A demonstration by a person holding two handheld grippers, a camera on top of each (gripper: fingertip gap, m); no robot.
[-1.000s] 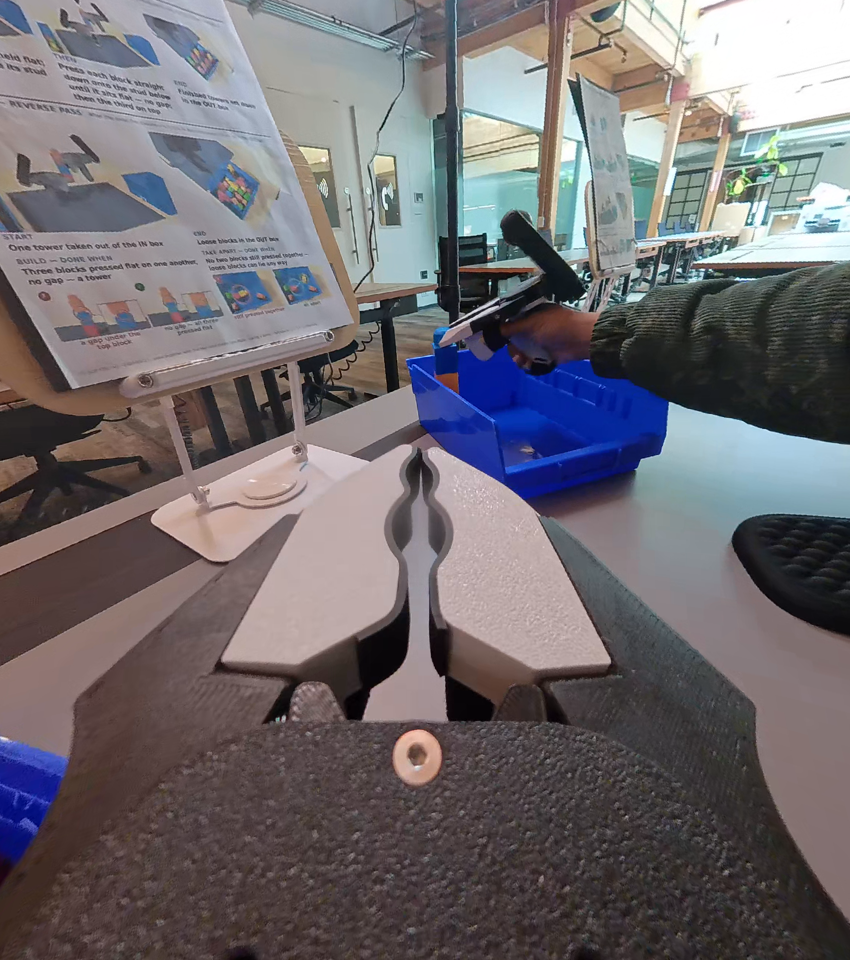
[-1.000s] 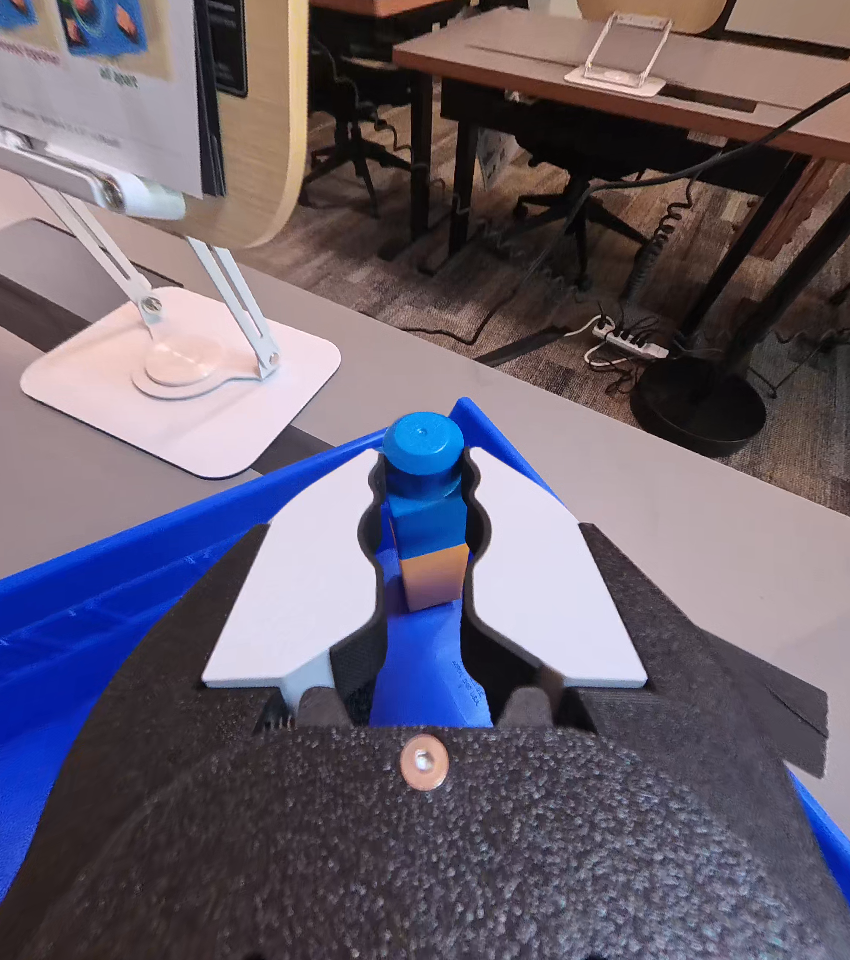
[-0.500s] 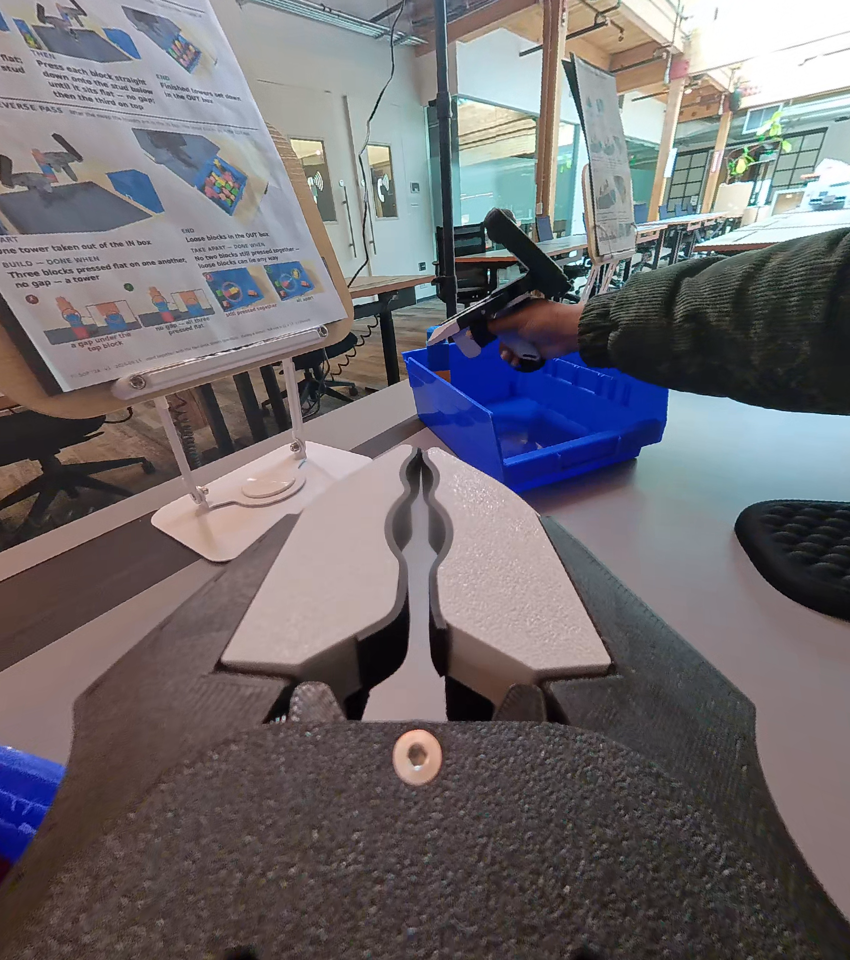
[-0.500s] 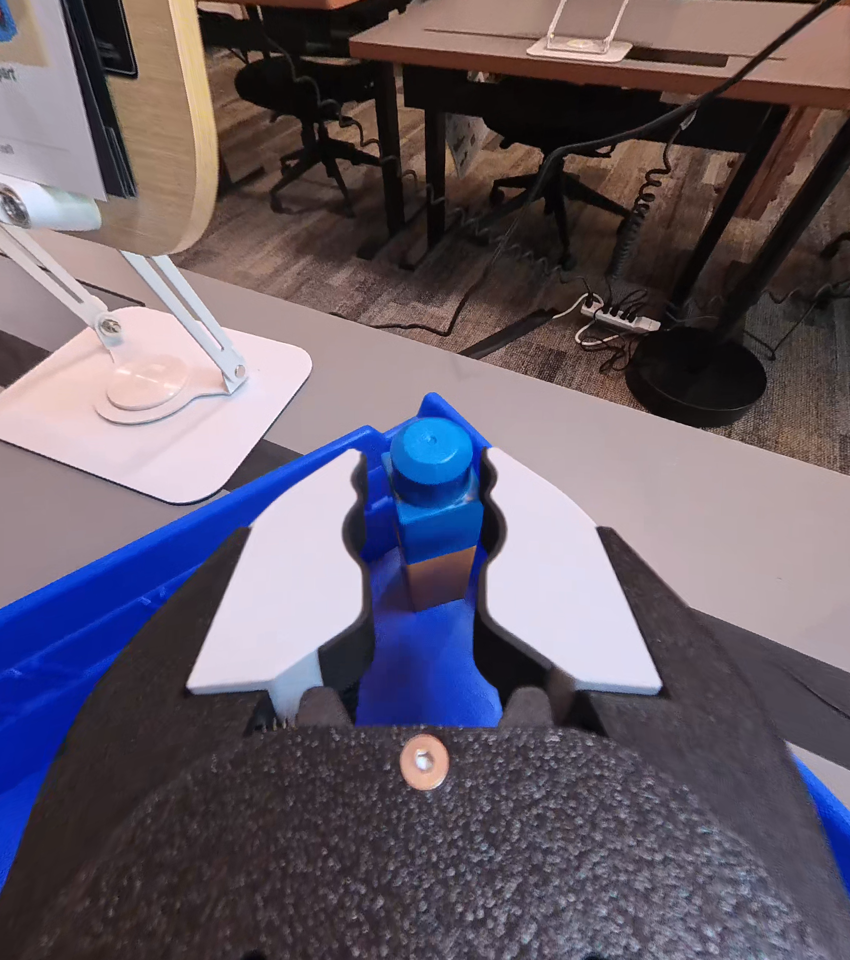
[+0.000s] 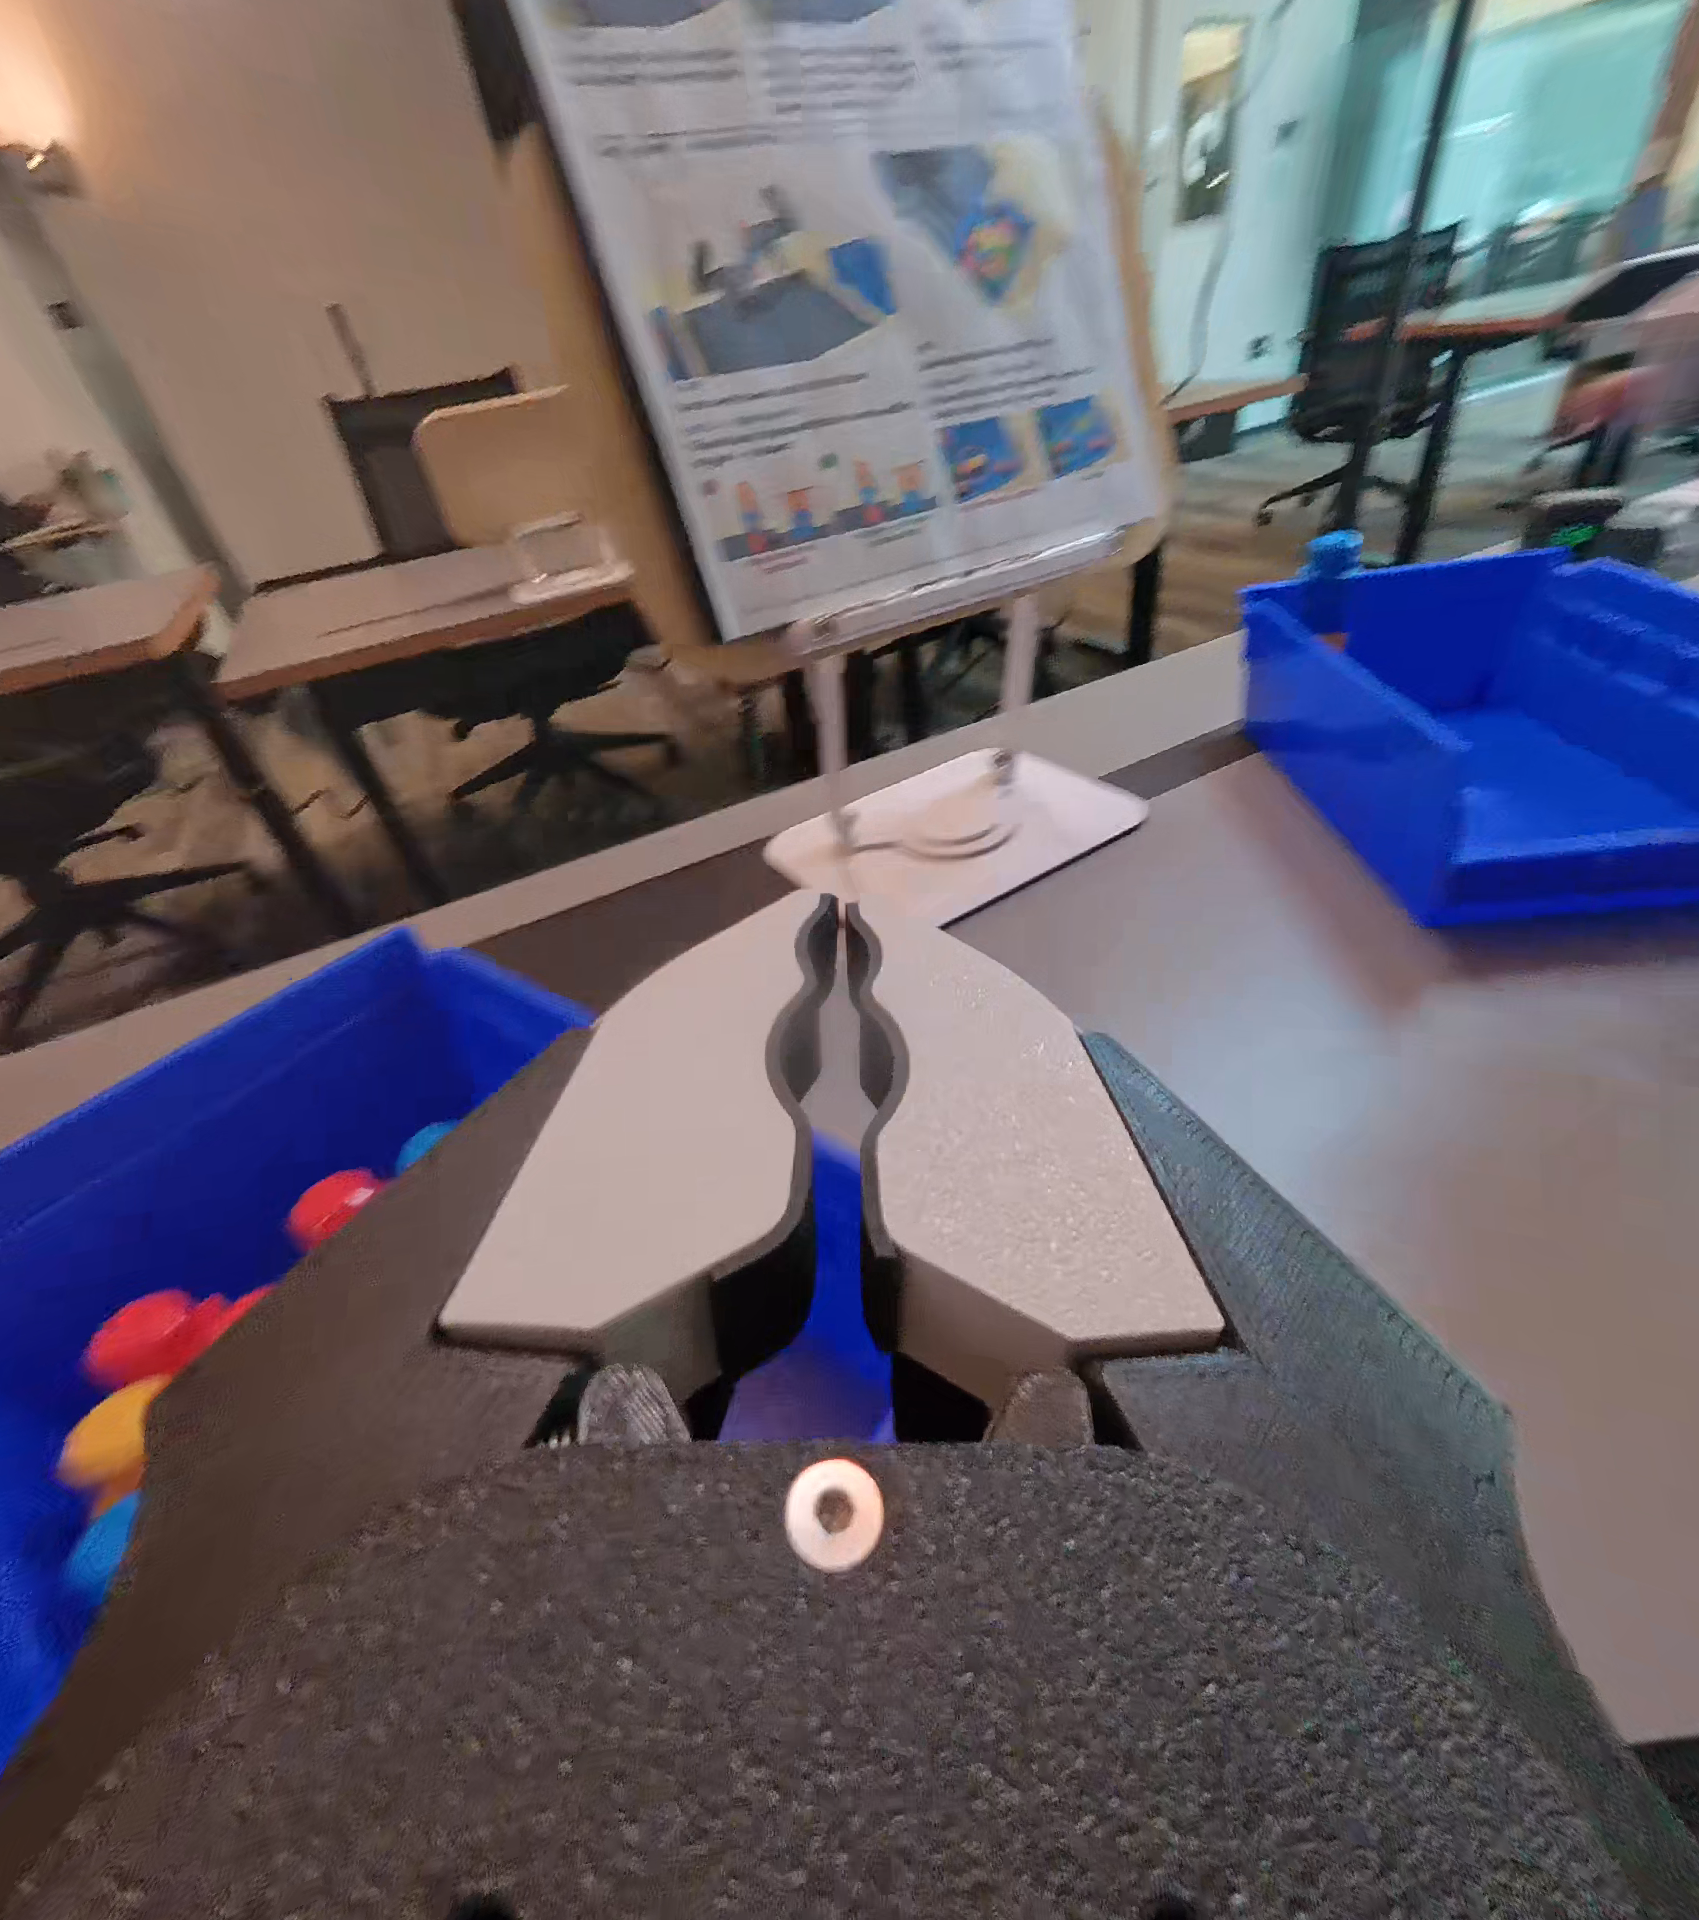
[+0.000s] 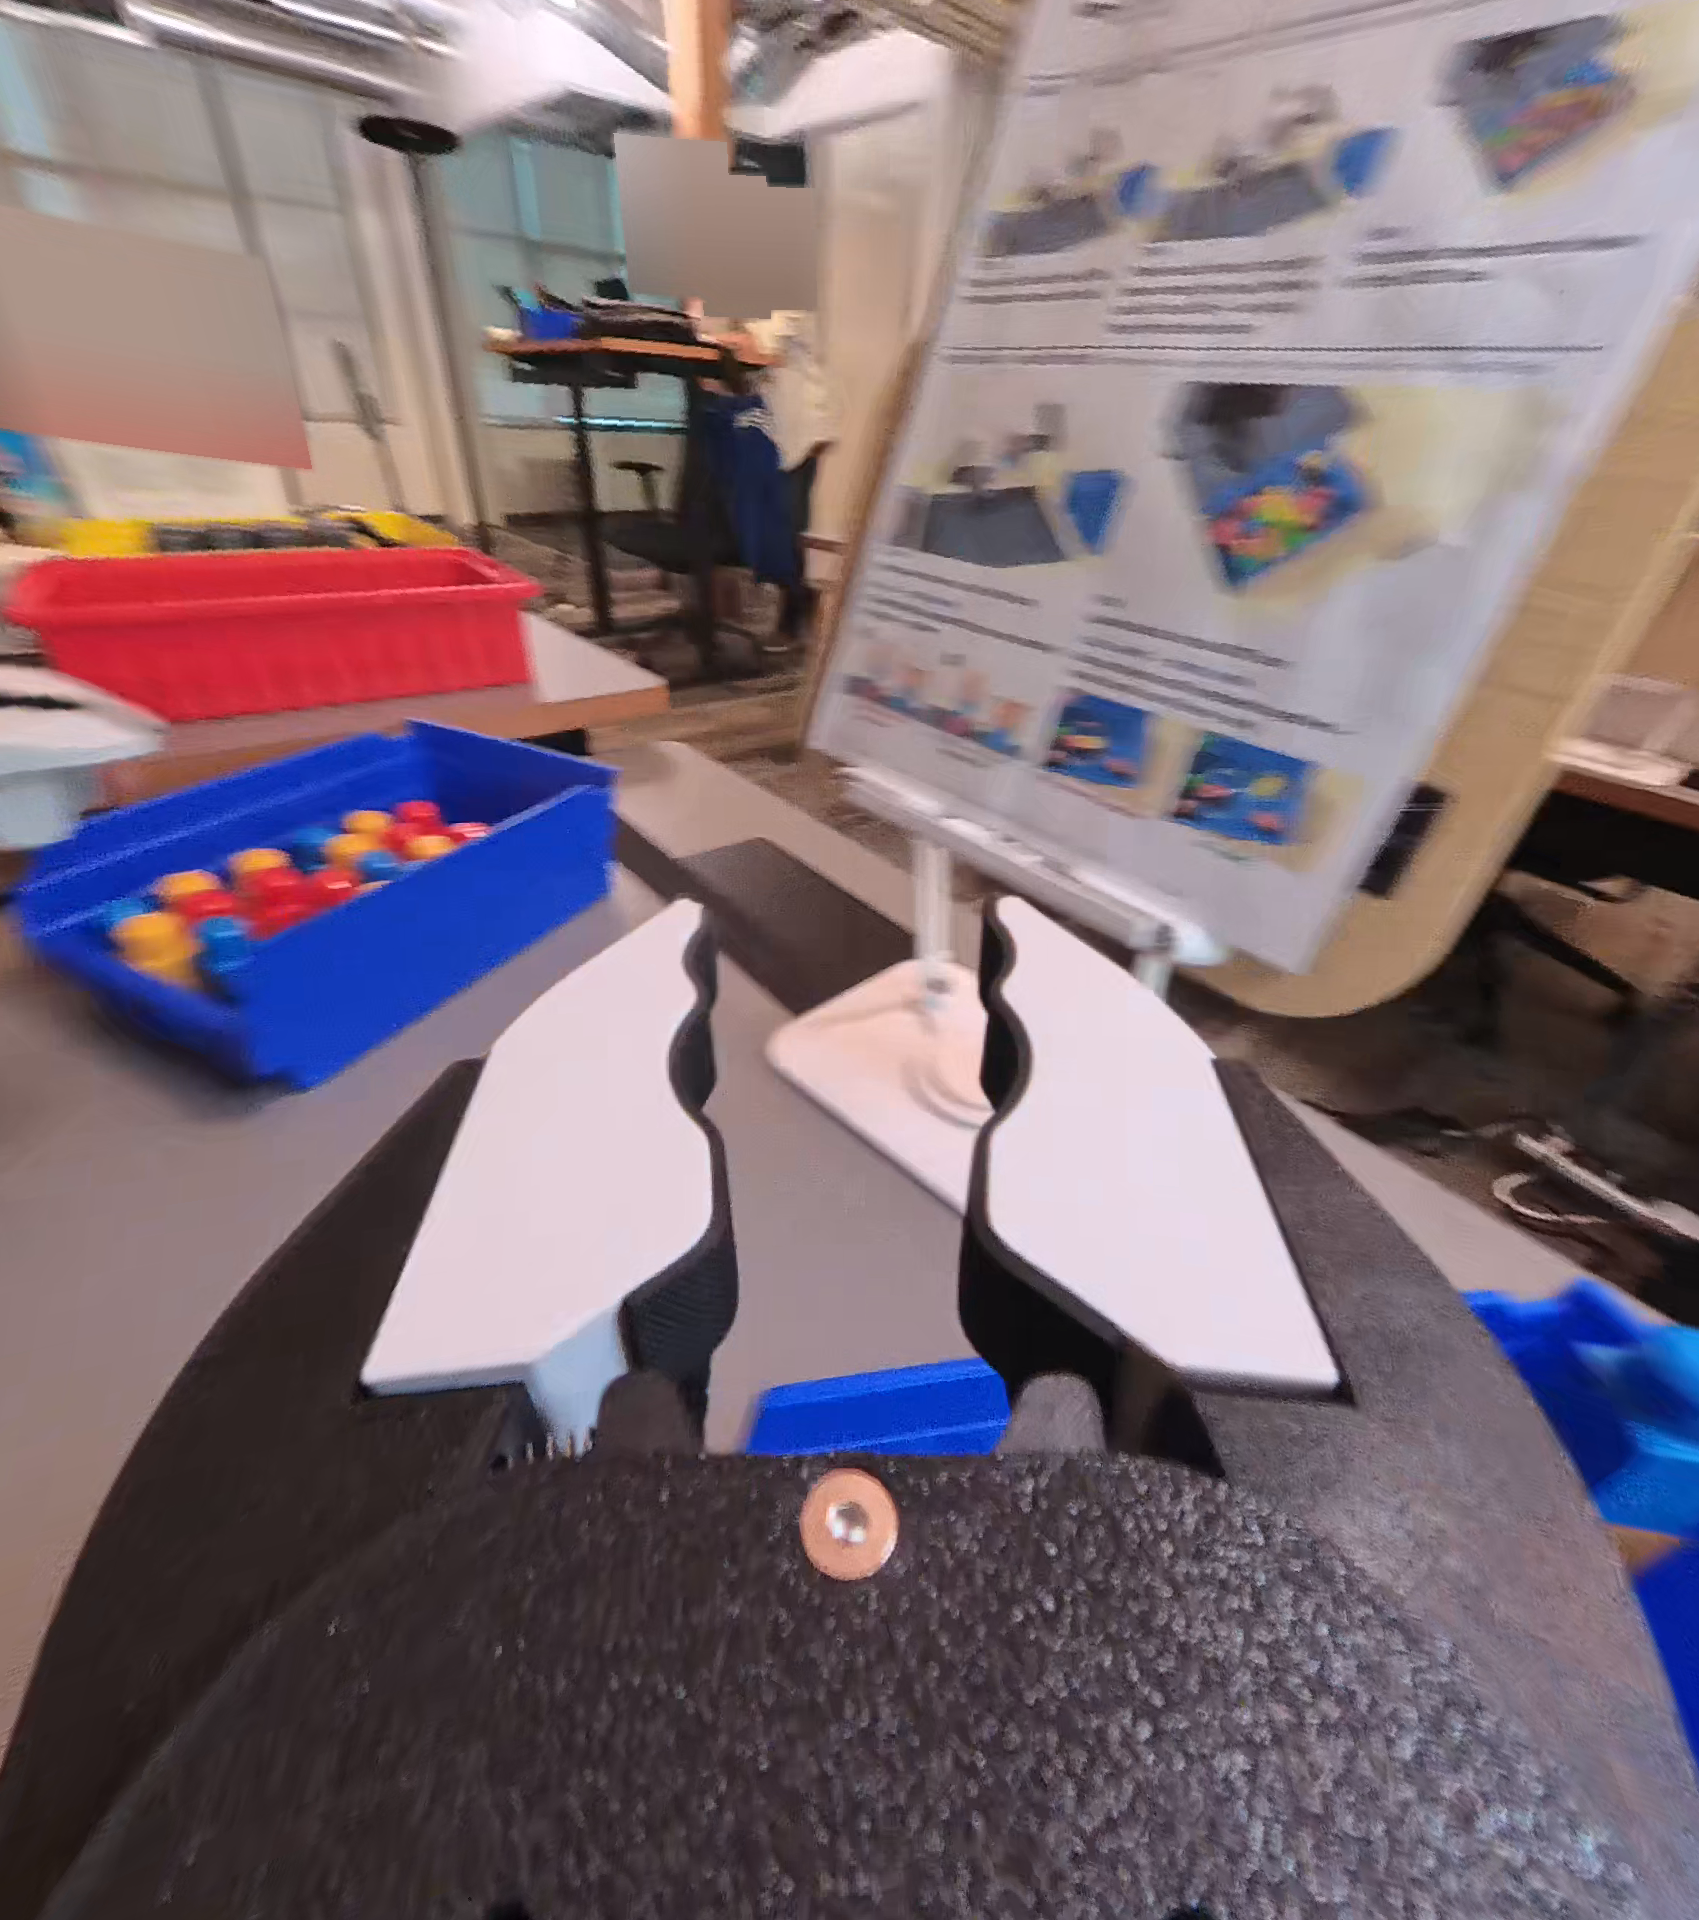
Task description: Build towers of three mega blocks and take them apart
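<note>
My left gripper (image 5: 837, 920) is shut with nothing between its fingers. It hangs over the right end of a blue bin (image 5: 201, 1122) that holds several loose red, orange and blue blocks (image 5: 149, 1340). My right gripper (image 6: 847, 925) is open and empty above the grey table. A second blue bin (image 5: 1551, 790) stands at the right, with a blue-topped tower (image 5: 1335, 556) upright in its far left corner. That tower also shows in the right wrist view (image 6: 1686, 1382), at the lower right, clear of my fingers. The bin of loose blocks (image 6: 325, 935) lies to the left in that view.
An instruction sheet on a white stand (image 5: 959, 831) stands at the table's far edge between the two bins; it also shows in the right wrist view (image 6: 886, 1049). A red bin (image 6: 273, 623) sits on another table behind. Chairs and desks stand beyond the edge. My hands' fingertips stand some 35 cm from each other.
My right gripper opened, let go of the blue-topped tower in the right bin and swung left, away from it. My left gripper stayed shut and swung left to the bin of loose blocks.
</note>
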